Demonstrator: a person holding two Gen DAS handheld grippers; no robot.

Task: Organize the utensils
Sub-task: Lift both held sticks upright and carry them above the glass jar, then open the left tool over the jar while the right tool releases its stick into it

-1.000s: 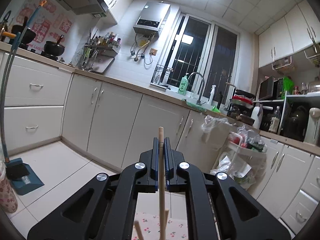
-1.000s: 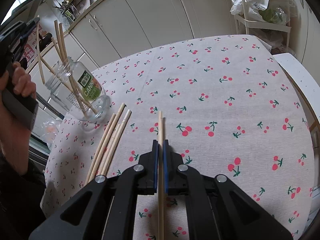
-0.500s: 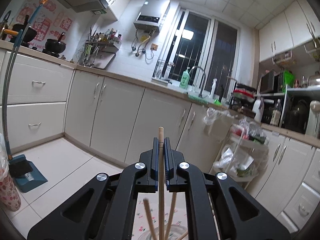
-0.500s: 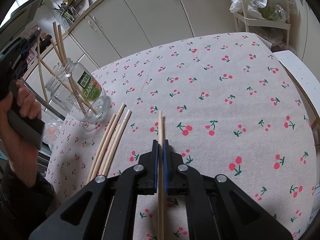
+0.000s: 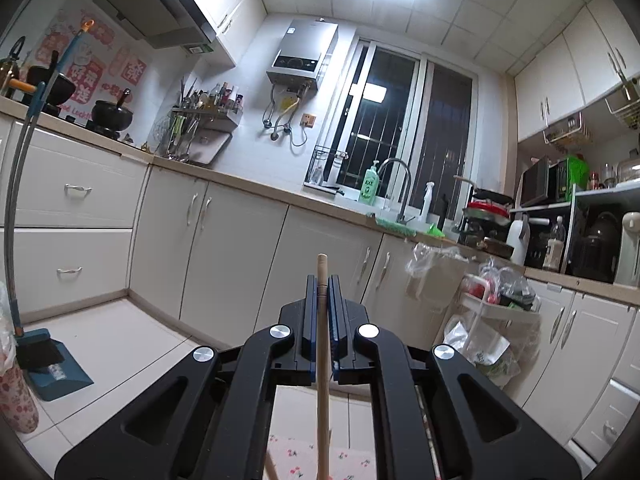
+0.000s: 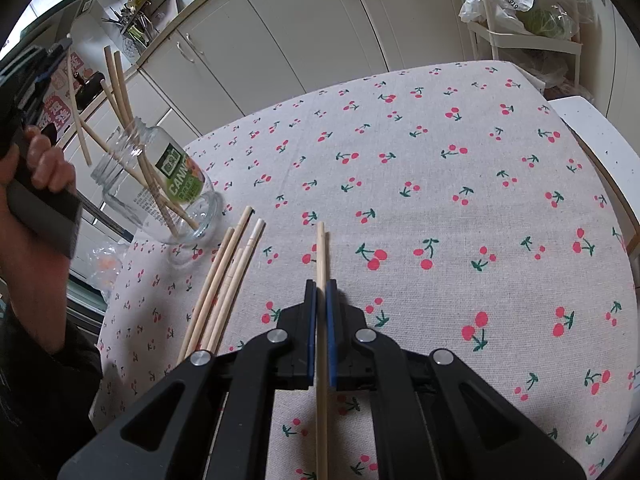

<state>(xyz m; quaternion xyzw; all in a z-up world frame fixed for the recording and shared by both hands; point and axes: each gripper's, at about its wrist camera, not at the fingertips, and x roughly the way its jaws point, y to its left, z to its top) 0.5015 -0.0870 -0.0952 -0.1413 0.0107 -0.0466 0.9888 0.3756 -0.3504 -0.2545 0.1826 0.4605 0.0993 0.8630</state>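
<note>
My left gripper (image 5: pixel 322 280) is shut on a wooden chopstick (image 5: pixel 322 344) that stands upright between its pads. In the right wrist view this chopstick (image 6: pixel 78 120) hangs over the mouth of a clear glass jar (image 6: pixel 160 188) with a green label, which holds several chopsticks. My right gripper (image 6: pixel 321 284) is shut on another chopstick (image 6: pixel 321 264) and holds it just above the cherry-print tablecloth (image 6: pixel 440 184). Several loose chopsticks (image 6: pixel 224 280) lie on the cloth beside the jar, left of my right gripper.
The table's left edge lies just past the jar. A white chair (image 6: pixel 592 132) stands at the table's right side. Kitchen cabinets (image 5: pixel 224 248), a wire trolley with bags (image 5: pixel 492 320) and a dustpan (image 5: pixel 52 364) surround the table.
My left gripper has tilted upward, so the jar's rim and chopstick tips have dropped out of its view. In the right wrist view its chopstick has lowered toward the jar mouth. My right gripper has barely moved.
</note>
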